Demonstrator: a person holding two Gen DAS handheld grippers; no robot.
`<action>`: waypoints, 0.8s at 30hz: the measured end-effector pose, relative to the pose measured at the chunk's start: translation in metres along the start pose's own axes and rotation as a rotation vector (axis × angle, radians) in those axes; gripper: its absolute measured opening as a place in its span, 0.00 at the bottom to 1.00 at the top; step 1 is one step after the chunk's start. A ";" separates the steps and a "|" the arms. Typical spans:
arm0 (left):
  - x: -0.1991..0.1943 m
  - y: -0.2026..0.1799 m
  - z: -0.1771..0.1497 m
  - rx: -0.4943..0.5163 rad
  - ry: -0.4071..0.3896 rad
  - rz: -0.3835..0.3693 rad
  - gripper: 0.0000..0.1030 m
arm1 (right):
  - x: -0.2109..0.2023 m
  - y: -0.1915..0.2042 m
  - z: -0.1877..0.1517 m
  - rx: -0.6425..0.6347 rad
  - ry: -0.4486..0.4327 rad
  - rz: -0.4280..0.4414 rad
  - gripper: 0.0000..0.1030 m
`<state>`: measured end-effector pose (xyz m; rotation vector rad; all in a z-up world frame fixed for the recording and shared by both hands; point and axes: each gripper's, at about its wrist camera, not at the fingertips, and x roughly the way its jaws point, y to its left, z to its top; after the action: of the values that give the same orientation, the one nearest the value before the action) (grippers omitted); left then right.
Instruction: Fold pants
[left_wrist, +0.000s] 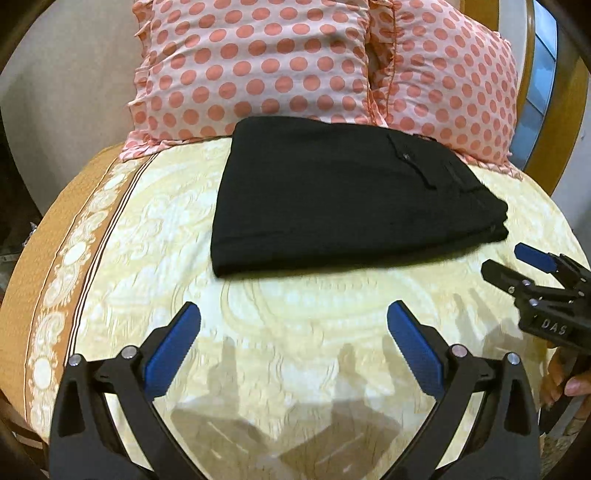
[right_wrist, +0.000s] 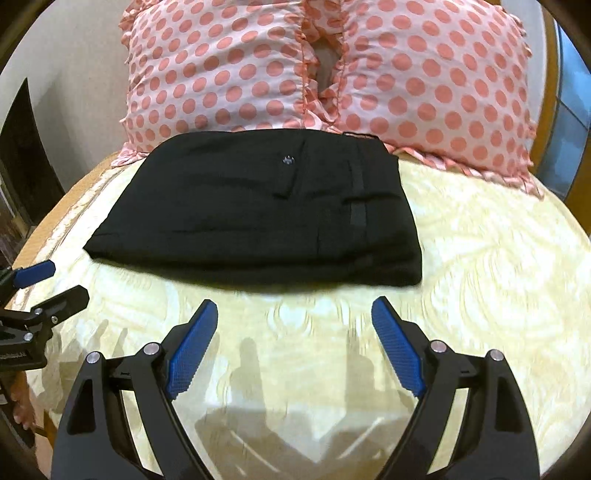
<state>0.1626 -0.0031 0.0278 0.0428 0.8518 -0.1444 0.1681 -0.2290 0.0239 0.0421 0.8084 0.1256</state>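
Left wrist view shows the black pants (left_wrist: 343, 192) folded into a thick, flat rectangle on the cream embossed bedspread (left_wrist: 295, 332), their far edge against two pink polka-dot pillows (left_wrist: 255, 66) with ruffled seams. The left gripper (left_wrist: 293, 325) hovers short of the near edge, its ridged blue pads spread wide and holding nothing. The right gripper (right_wrist: 294, 317) is likewise splayed and empty, just before the pants (right_wrist: 258, 214); a small button (right_wrist: 287, 160) shows on the matte cloth.

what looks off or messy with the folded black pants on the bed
Nothing stands out. The folded black pants lie flat in a neat stack on the cream patterned bedspread, both grippers open and clear of them.
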 end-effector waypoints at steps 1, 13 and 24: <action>-0.001 0.000 -0.004 0.001 0.000 0.001 0.98 | -0.002 0.000 -0.004 0.007 0.003 0.002 0.85; -0.001 0.007 -0.033 -0.033 0.022 0.060 0.98 | 0.002 0.012 -0.029 0.003 0.035 -0.043 0.94; 0.002 0.016 -0.048 -0.069 0.041 0.077 0.98 | -0.004 0.015 -0.045 0.027 0.041 -0.061 0.94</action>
<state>0.1306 0.0169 -0.0055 0.0141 0.8938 -0.0415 0.1317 -0.2147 -0.0028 0.0402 0.8515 0.0577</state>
